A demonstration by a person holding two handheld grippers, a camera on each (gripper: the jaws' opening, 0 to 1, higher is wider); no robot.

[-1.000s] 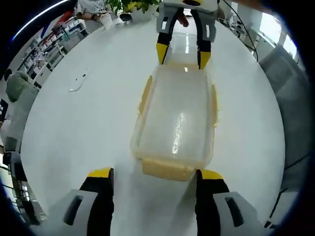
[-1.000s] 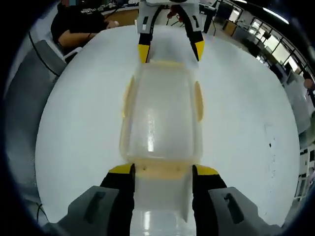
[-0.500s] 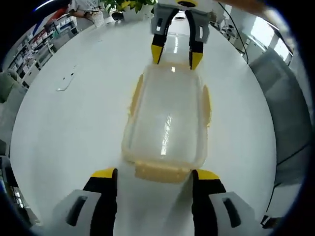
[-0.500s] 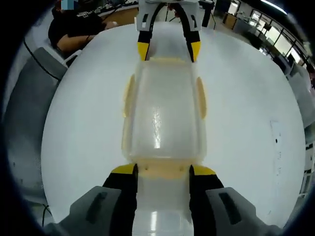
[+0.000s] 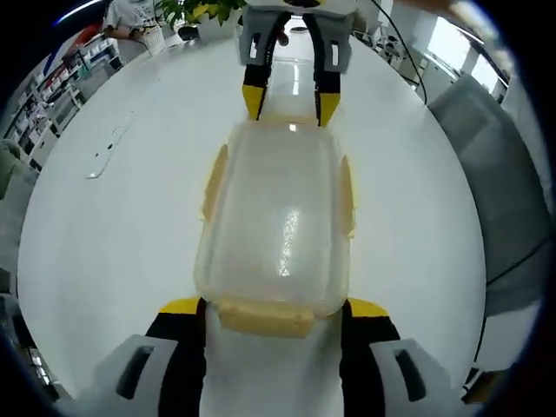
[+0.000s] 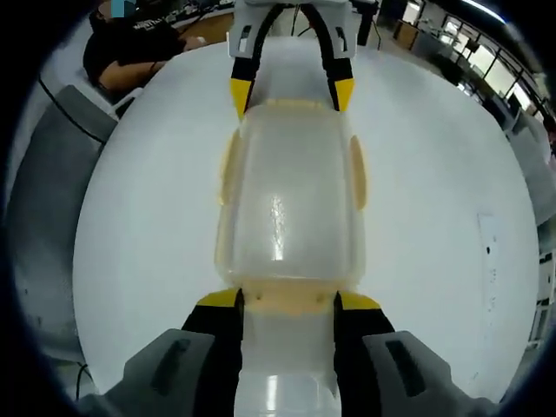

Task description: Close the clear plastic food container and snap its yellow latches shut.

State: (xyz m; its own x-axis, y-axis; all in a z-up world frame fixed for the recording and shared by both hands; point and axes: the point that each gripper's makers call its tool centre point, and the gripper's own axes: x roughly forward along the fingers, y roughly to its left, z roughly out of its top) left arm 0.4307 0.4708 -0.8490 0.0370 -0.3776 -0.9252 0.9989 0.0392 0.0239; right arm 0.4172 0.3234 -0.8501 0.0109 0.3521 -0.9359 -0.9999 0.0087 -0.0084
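While lidded container (image 5: pixel 276 230) sits on white table (image 5: pixel 130 226), both tongs (image 5: pixel 274 314) (image 6: pixel 287 300) gape, straddling end latches; chairs beside.

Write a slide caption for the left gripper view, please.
Two open hand-held grippers face each other across a lidded clear container on a white table.

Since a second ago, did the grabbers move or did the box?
The left gripper has closed in until its jaws flank the end latch of the container. The right gripper stays at its own end; the lid stays on and nothing is gripped.
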